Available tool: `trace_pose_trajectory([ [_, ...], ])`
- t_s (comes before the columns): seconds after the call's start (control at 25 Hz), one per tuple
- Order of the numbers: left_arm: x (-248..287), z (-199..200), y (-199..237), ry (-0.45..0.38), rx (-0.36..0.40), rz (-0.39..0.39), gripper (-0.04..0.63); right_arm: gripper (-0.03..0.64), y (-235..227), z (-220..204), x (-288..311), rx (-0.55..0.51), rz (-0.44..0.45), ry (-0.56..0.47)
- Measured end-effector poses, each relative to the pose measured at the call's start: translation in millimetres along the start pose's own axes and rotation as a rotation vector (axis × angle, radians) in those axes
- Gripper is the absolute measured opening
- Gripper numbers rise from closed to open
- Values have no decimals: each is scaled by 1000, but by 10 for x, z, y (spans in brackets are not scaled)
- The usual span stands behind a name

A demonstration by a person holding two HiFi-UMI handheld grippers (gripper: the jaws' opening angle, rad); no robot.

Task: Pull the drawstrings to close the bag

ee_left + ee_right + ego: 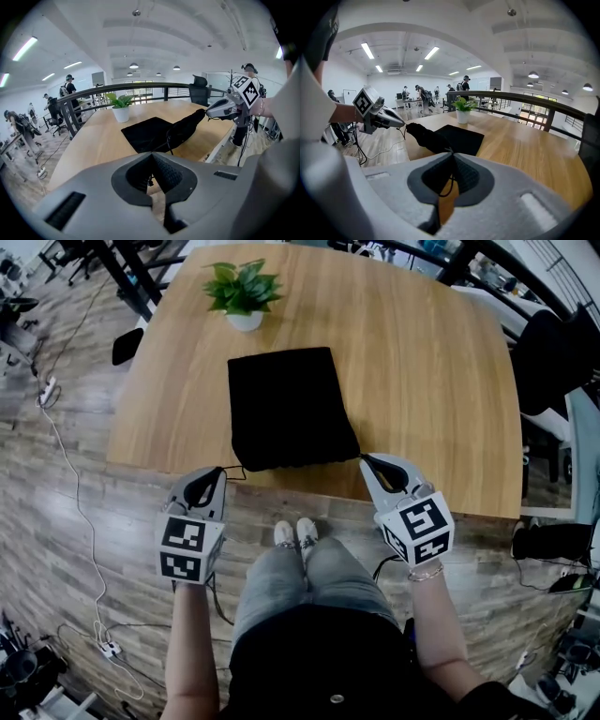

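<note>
A black drawstring bag (286, 409) lies flat on the wooden table (422, 362), its mouth at the near edge, bunched and lifted off the wood (187, 126). My left gripper (217, 472) hangs just off the mouth's left corner, shut on the left drawstring (168, 139), which runs taut from its jaws (151, 157) to the bag. My right gripper (366, 460) is at the mouth's right corner, shut on the right drawstring (451, 183), which loops below its closed jaws (452, 157). Each gripper shows in the other's view, the right gripper (208, 112) and the left gripper (401, 124), at opposite ends of the gathered mouth (424, 136).
A potted plant (242, 292) stands at the table's far edge behind the bag. The person stands at the near edge, shoes (295, 532) below the grippers. Cables (89, 549) trail over the floor at the left. A dark railing (140, 86) runs beyond the table.
</note>
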State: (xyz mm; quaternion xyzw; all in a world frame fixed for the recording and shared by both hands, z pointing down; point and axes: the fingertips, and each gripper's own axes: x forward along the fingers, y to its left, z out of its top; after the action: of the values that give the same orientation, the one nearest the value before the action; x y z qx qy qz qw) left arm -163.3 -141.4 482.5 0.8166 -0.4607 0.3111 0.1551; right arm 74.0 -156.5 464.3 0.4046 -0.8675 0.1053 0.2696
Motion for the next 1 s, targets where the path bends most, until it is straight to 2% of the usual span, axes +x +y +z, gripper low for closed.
trace_pose_trajectory([
  [0.4,-197,143,148,-51,20,68,14,3,-50,249,-140,22,-8,-68],
  [1.0,-376,470,329,-142,-20,116,13,3,-172,599,-274,59,-42,-152],
])
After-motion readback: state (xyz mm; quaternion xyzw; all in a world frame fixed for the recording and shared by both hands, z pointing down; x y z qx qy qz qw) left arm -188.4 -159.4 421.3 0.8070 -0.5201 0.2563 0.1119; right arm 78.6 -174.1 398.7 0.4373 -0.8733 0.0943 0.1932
